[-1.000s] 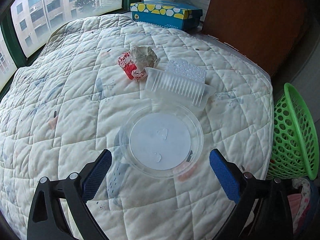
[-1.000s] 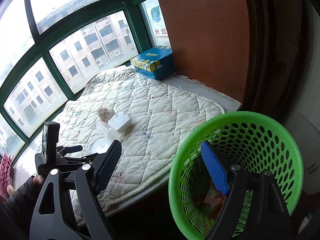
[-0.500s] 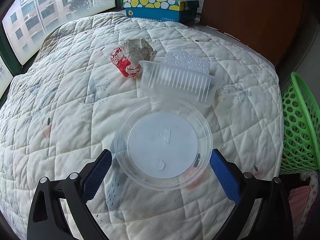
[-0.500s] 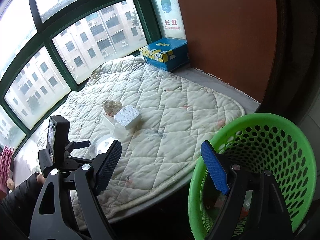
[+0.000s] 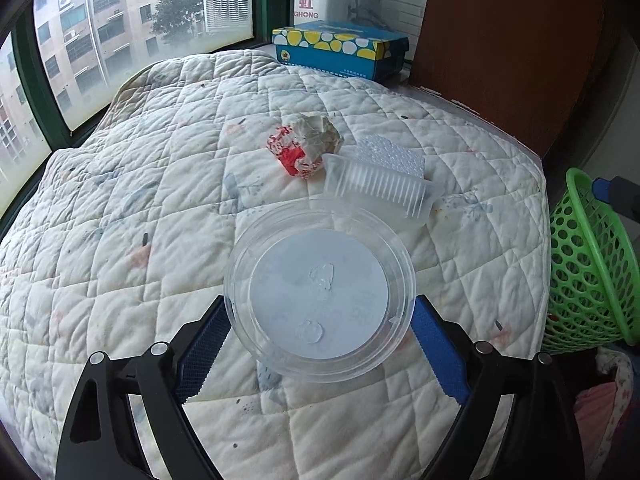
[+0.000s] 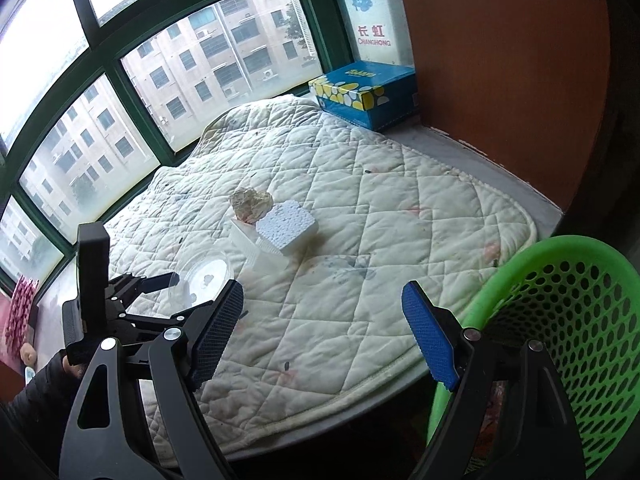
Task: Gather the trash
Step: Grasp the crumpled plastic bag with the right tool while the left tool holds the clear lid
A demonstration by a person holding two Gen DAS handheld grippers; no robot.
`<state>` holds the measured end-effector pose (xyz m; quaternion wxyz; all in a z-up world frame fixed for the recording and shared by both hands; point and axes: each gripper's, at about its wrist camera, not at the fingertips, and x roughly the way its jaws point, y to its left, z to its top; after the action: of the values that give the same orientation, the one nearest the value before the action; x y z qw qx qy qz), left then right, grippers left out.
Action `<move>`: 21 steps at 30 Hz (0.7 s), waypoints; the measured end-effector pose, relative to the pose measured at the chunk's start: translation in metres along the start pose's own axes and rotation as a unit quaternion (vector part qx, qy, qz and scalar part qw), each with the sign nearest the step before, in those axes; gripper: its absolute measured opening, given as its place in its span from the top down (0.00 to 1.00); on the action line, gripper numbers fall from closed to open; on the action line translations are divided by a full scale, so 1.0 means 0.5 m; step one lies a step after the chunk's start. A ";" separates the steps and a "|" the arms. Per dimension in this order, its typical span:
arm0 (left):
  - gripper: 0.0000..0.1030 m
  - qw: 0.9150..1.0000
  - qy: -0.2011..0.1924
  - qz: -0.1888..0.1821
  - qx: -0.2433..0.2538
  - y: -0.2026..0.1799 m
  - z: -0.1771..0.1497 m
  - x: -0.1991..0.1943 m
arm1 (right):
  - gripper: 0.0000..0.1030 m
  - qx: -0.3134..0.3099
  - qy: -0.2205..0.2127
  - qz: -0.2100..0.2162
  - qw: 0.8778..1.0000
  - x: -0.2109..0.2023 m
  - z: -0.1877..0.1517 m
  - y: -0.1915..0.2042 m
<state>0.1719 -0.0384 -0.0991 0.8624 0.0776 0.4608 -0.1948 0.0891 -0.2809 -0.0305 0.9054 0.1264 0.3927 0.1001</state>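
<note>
A clear round plastic lid (image 5: 320, 294) lies on the quilted mat (image 5: 120, 240). My left gripper (image 5: 320, 350) is open, its blue pads on either side of the lid's near half. Behind the lid lie a clear ribbed plastic tray (image 5: 378, 190), a white foam piece (image 5: 390, 156) and a crumpled red and clear wrapper (image 5: 306, 146). My right gripper (image 6: 322, 334) is open and empty, above the mat's edge beside the green basket (image 6: 568, 320). The right wrist view also shows the lid (image 6: 206, 276), the foam piece (image 6: 286, 226), the wrapper (image 6: 252, 202) and the left gripper (image 6: 160, 292).
The green mesh basket (image 5: 588, 264) stands off the mat's right edge. A blue and yellow tissue box (image 5: 340, 50) sits at the far end by the window. A brown wooden panel (image 5: 512, 40) rises at the far right. Windows (image 6: 120, 100) border the left side.
My left gripper has moved forward so its pads now flank the lid. My right gripper has swung away from over the basket toward the mat.
</note>
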 end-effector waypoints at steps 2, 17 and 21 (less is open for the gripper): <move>0.16 1.000 -0.008 0.005 -0.008 0.015 -0.003 -0.020 | 0.21 -0.002 0.006 0.011 1.000 0.018 0.003 0.014; 0.16 0.997 -0.039 0.018 -0.056 0.099 -0.021 -0.089 | 0.22 0.024 0.059 0.043 0.997 0.183 0.079 0.058; 0.16 0.997 -0.045 0.018 -0.061 0.111 -0.019 -0.093 | 0.27 0.003 0.062 0.032 0.998 0.218 0.115 0.078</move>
<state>0.1640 0.0278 -0.0685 0.8885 0.0244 0.4314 -0.1544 0.2015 -0.2218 -0.0553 0.8750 0.1356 0.4446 0.1354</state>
